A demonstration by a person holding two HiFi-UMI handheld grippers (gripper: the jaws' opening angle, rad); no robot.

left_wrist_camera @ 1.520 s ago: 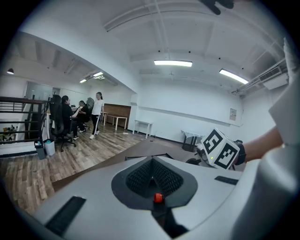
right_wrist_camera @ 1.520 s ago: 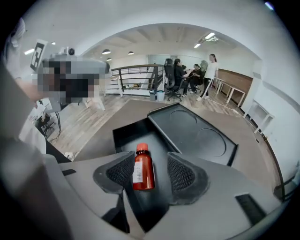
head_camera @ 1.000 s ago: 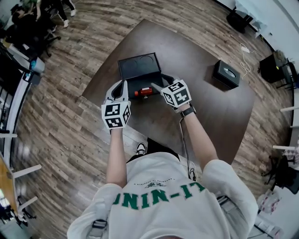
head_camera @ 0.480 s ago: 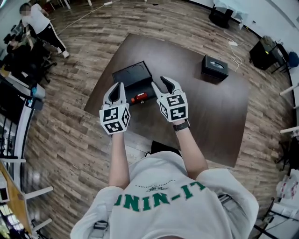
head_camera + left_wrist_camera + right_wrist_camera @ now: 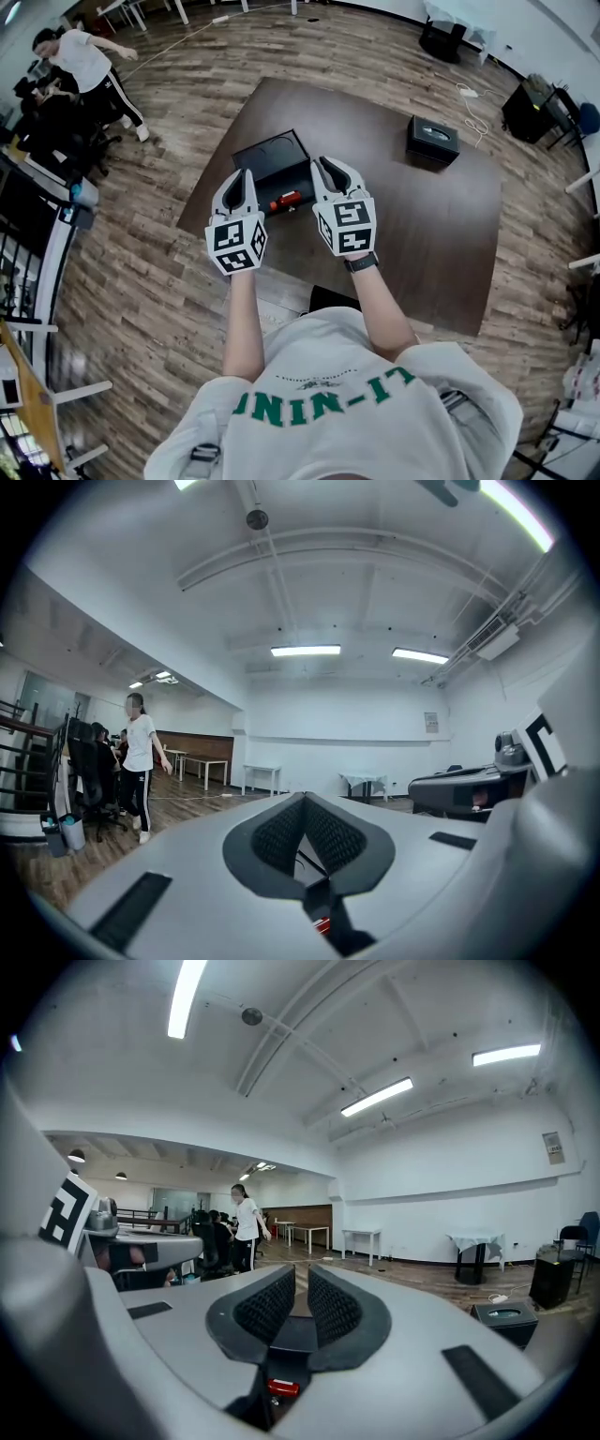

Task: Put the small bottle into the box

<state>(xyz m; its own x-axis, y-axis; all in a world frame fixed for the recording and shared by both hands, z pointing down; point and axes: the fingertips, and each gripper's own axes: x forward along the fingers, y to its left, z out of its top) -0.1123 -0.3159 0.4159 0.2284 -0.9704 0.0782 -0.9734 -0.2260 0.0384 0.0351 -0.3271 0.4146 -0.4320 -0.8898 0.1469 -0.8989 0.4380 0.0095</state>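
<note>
Red-orange and small, the bottle point(image 5: 286, 199) lies on its side at the near end of the open black box point(image 5: 270, 155). It seems to rest inside the lower half, though the head view is too small to settle whether it sits fully within the rim. The right gripper view shows it low down, below the jaws, against a dark surface point(image 5: 283, 1388).

Neither tool holds it. The left gripper point(image 5: 243, 175) has its jaws together, with nothing between them. The right gripper point(image 5: 328, 165) is closing, only a narrow slit left between its pads point(image 5: 267, 1307), and that slit is empty. Both hover above the brown table point(image 5: 422, 234), one on either side of the bottle.

By my reading the placing is done or all but done. What may remain is closing the box, if that is wanted.
</note>
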